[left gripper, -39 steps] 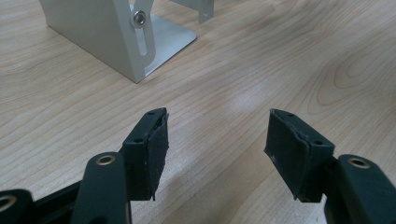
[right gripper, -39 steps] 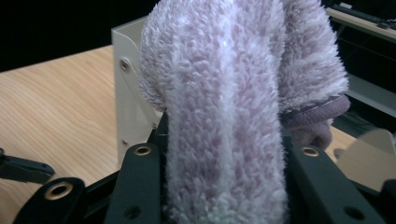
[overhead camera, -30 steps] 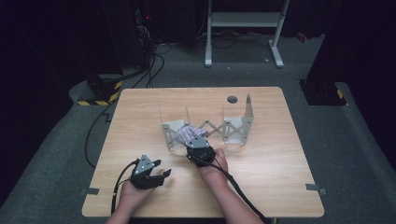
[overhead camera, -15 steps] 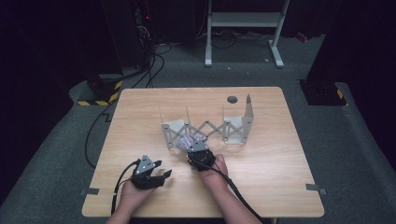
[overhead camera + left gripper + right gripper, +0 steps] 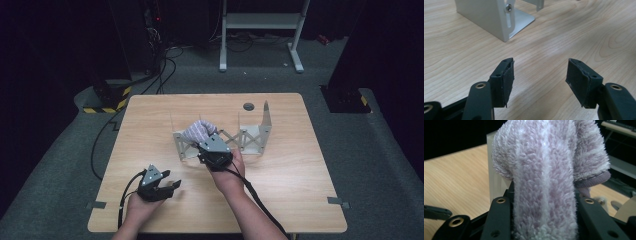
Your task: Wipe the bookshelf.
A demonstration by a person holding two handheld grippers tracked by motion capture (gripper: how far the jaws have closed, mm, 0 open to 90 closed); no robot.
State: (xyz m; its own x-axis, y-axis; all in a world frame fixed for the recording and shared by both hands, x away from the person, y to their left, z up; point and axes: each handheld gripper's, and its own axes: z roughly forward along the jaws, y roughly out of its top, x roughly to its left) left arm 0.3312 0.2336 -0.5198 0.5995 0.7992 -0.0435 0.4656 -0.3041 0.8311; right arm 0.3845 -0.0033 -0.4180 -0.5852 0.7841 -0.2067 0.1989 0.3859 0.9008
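Right tool (image 5: pixel 206 141) risen, clamping fuzzy cloth (image 5: pixel 544 170) above rack (image 5: pixel 250 140); left tool (image 5: pixel 540 75) apart.

Fluffy cloth (image 5: pixel 544 170), matt wooden table (image 5: pixel 150 120), metal rack (image 5: pixel 255 137)

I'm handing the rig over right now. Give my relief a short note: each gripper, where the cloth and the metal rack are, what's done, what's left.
Right gripper: jaws shut on the fluffy lilac cloth, held above the rack's left end.
Left gripper: jaws open, nothing between them, resting low over the table at its near left.
Folding metal rack: stands stretched out at mid-table, scissor links showing between its end plates.
Done: cloth gripped and off the table.
Left: probably setting or draping the cloth on the rack and letting go; where it is meant to end up I cannot tell.
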